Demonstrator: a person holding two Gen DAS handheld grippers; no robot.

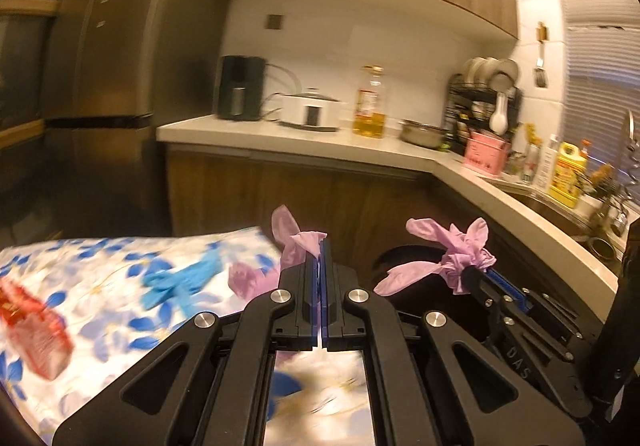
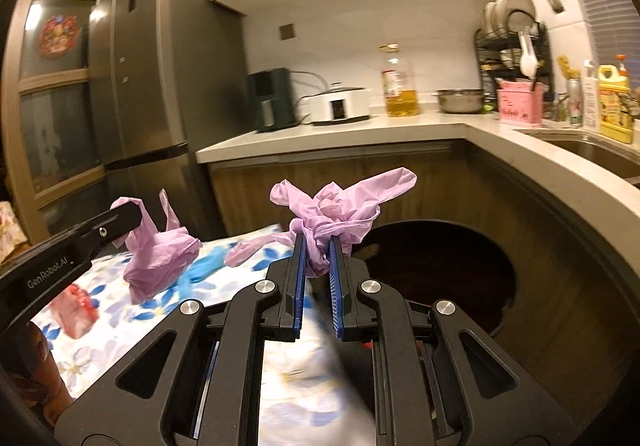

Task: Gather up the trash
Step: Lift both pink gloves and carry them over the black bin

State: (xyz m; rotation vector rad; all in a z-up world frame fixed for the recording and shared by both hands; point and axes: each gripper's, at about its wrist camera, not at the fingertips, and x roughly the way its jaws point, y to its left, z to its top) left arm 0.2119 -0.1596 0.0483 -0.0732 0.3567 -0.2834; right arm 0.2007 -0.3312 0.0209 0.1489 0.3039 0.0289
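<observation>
Left gripper (image 1: 322,246) fingers pinching purple glove (image 1: 298,246); right gripper (image 2: 318,246) clamping second glove (image 2: 340,205), both lifted clear toward dark bin (image 2: 436,270) for dropping.

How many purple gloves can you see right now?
3. One purple glove is pinched in the left gripper, one is bunched in the right gripper, and a third lies on the floral tablecloth beside the blue glove. More may be hidden.
</observation>
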